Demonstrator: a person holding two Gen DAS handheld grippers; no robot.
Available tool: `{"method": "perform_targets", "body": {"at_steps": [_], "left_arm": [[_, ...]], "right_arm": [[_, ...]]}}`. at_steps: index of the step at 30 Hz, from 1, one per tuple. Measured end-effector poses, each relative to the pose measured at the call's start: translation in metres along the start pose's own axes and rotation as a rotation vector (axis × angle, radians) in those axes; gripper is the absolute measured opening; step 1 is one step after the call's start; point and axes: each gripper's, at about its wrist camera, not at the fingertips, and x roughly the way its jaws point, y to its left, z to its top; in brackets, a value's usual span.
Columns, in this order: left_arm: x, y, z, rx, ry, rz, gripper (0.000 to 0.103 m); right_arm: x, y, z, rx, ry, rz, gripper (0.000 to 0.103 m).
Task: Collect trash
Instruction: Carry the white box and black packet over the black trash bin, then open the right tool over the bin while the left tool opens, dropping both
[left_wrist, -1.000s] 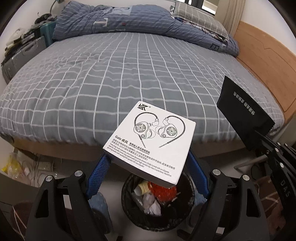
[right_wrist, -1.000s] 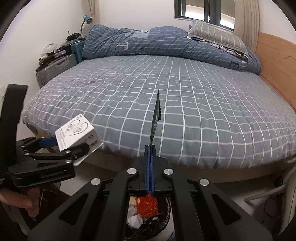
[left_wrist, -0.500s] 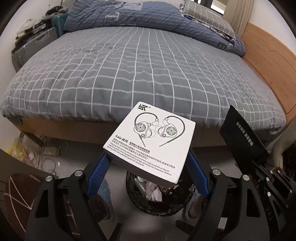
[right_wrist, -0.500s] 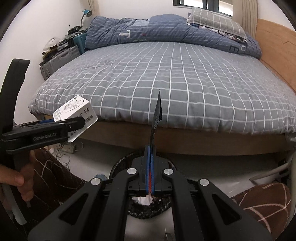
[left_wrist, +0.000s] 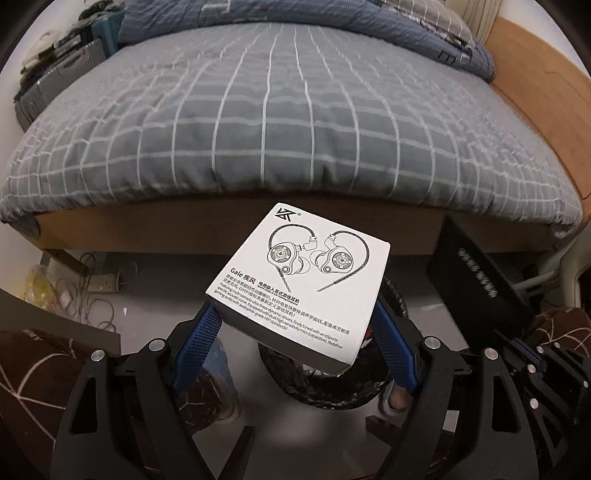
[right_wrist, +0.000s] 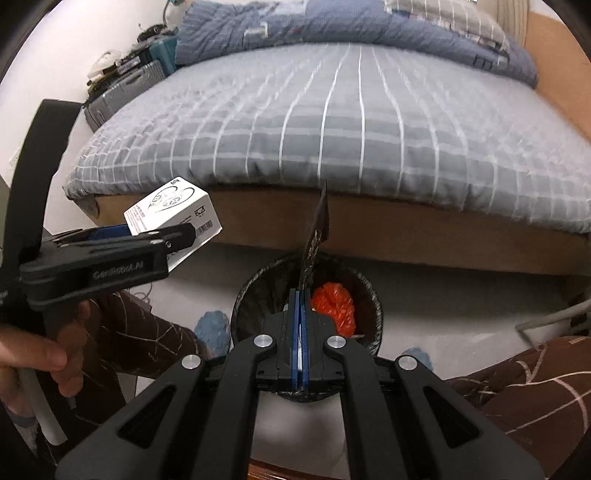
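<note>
My left gripper (left_wrist: 295, 325) is shut on a white earphone box (left_wrist: 299, 280), its blue pads pressing the box's two sides. The box hangs over a black-lined trash bin (left_wrist: 332, 391) on the floor. In the right wrist view the same box (right_wrist: 173, 210) sits at the left in the left gripper (right_wrist: 162, 240). My right gripper (right_wrist: 298, 295) is shut on a thin black packet (right_wrist: 317, 229) that stands edge-on above the bin (right_wrist: 255, 295). An orange crumpled bag (right_wrist: 334, 302) lies inside the bin. The black packet (left_wrist: 476, 280) also shows at the right of the left wrist view.
A bed with a grey checked sheet (right_wrist: 332, 122) and wooden frame (right_wrist: 406, 236) fills the far side. Suitcases (right_wrist: 122, 92) stand by the wall at the left. Cables and a power strip (left_wrist: 99, 284) lie on the floor. A person's hand (right_wrist: 48, 354) and patterned brown trouser legs (right_wrist: 535, 387) flank the bin.
Both grippers have sunk and tilted down toward the bin, away from the bed top. The floor and bin fill more of each view. Both grips are unchanged.
</note>
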Motion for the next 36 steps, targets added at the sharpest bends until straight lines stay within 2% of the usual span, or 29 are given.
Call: {"method": "perform_targets", "body": {"at_steps": [11,17,23,28,29,31,33,35,36], "left_arm": [[0.084,0.013,-0.005,-0.026,0.104,0.018,0.079],[0.105,0.022,0.001,-0.046,0.125,0.037,0.078],[0.116,0.034,0.003,-0.068,0.134,0.05,0.078],[0.12,0.036,0.004,-0.079,0.135,0.044,0.078],[0.119,0.036,0.004,-0.08,0.134,0.043,0.078],[0.119,0.037,0.004,-0.087,0.135,0.038,0.078],[0.12,0.036,0.004,-0.093,0.141,0.033,0.078],[0.121,0.036,0.004,-0.097,0.142,0.03,0.078],[0.121,0.033,0.005,-0.092,0.139,0.028,0.078]], "right_arm": [[0.087,-0.019,0.005,0.024,0.171,-0.019,0.001],[0.125,-0.002,0.011,-0.046,0.224,-0.029,0.001],[0.154,-0.002,0.012,-0.05,0.281,-0.028,0.003],[0.165,0.003,0.012,-0.055,0.294,-0.03,0.005],[0.166,0.002,0.013,-0.053,0.296,-0.031,0.01],[0.164,0.0,0.013,-0.047,0.286,-0.04,0.038],[0.159,-0.003,0.016,-0.046,0.261,-0.066,0.05],[0.152,-0.007,0.018,-0.047,0.24,-0.083,0.056],[0.149,-0.009,0.019,-0.043,0.231,-0.095,0.064]]}}
